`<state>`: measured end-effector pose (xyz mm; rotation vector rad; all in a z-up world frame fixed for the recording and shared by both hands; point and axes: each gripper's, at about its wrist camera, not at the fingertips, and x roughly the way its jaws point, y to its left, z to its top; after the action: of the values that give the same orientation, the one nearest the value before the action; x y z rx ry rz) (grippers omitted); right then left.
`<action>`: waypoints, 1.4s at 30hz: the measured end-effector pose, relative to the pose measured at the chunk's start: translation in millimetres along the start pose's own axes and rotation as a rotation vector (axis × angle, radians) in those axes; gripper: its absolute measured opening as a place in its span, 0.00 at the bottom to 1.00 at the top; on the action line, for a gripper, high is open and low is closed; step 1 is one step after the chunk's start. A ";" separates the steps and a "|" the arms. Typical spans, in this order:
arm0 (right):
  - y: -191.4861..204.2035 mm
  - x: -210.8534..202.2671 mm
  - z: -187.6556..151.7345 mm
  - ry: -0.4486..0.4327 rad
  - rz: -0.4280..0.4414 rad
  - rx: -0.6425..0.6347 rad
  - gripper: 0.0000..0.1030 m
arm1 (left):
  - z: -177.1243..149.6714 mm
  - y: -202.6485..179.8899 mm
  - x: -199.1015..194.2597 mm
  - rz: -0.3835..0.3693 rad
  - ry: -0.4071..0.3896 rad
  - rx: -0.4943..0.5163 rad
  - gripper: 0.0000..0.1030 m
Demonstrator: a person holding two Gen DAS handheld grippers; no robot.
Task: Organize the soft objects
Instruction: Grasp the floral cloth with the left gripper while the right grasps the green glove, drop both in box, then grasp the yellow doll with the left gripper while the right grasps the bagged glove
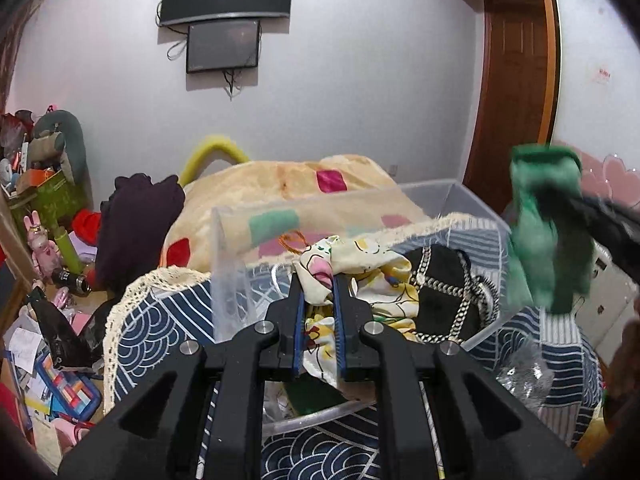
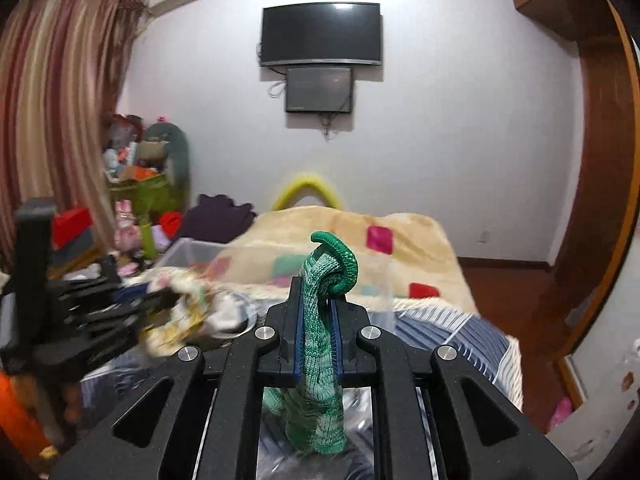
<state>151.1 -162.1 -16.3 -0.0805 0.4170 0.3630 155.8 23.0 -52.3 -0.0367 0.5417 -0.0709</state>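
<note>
My left gripper (image 1: pixel 316 280) is shut on a cream cloth with cartoon prints (image 1: pixel 324 276) and holds it over a clear plastic bin (image 1: pixel 232 248). A black item with a silver chain (image 1: pixel 444 280) lies inside the bin. My right gripper (image 2: pixel 317 284) is shut on a green knitted sock (image 2: pixel 320 336), which hangs down between the jaws. In the left wrist view the sock (image 1: pixel 544 236) hangs to the right of the bin. The left gripper shows blurred in the right wrist view (image 2: pixel 160 304).
The bin stands on a blue wave-pattern cloth with lace trim (image 1: pixel 152 320). A yellow blanket with coloured squares (image 2: pixel 400 240) covers the bed behind. A dark purple garment (image 1: pixel 136 224) and cluttered toys (image 1: pixel 44 240) lie left. A wooden door frame (image 1: pixel 516 80) stands right.
</note>
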 end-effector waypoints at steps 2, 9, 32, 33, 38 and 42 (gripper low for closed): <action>5.0 20.0 -1.6 0.046 -0.007 -0.016 0.10 | -1.3 -0.7 7.3 0.005 0.016 0.007 0.12; 15.0 38.2 -24.9 0.159 -0.003 -0.062 0.10 | -8.0 -7.7 21.9 0.022 0.041 0.044 0.14; 3.7 -41.6 -42.4 0.098 0.042 -0.025 0.97 | -21.8 -12.0 -64.9 -0.025 -0.041 0.017 0.98; 3.1 -40.6 -48.0 0.115 0.039 -0.023 0.98 | -27.3 -12.7 -64.8 -0.022 -0.028 0.017 0.98; -0.5 -21.5 -81.0 0.239 0.035 0.010 0.99 | -60.5 -18.4 -54.7 -0.055 0.082 -0.010 0.98; 1.0 -5.7 -97.6 0.318 0.078 0.041 0.99 | -84.2 -28.7 -38.0 -0.085 0.183 -0.005 0.98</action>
<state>108.6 -177.7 -103.0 -0.0820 0.7429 0.4194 78.2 -4.0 -103.3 -0.0587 0.7236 -0.1570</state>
